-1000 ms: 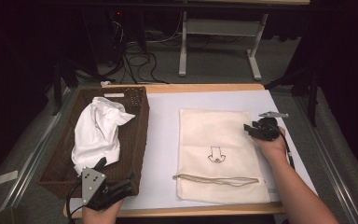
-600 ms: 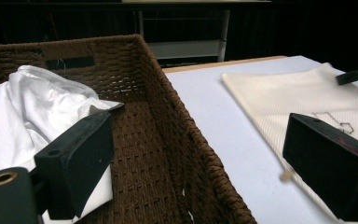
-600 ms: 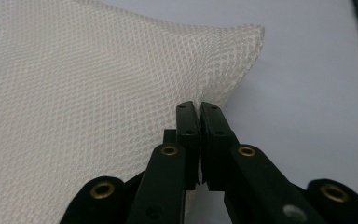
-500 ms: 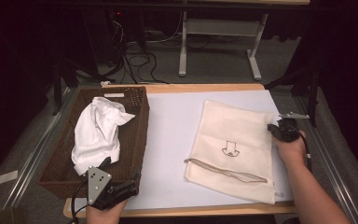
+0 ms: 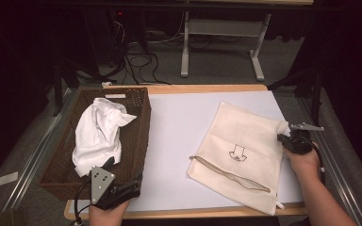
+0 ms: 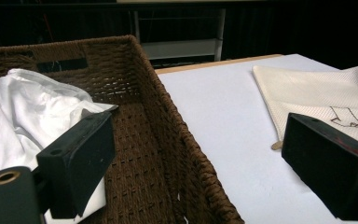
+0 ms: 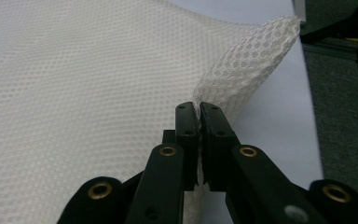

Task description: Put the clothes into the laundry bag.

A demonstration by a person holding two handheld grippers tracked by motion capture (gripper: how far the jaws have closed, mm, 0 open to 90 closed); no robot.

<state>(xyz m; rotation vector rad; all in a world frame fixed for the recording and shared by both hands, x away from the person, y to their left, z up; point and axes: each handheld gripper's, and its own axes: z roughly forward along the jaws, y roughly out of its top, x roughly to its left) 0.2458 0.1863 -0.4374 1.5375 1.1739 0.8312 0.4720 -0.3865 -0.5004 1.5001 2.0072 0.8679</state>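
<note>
A wooden-edged desk (image 5: 207, 88) carries a white sheet (image 5: 179, 141) that covers most of its top. On the left part stands a dark brown wicker basket (image 5: 139, 136), its right wall along the sheet's left edge. On the right part of the sheet lies a cream mesh bag (image 5: 245, 141), flat and turned at an angle, with a small dark printed mark at its middle and a zipper along its near edge.

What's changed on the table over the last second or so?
The right gripper, shut on the mesh bag at its edge, has dragged it toward the table's right side and turned it askew. The left gripper, the basket and the white cloth stayed put.
</note>
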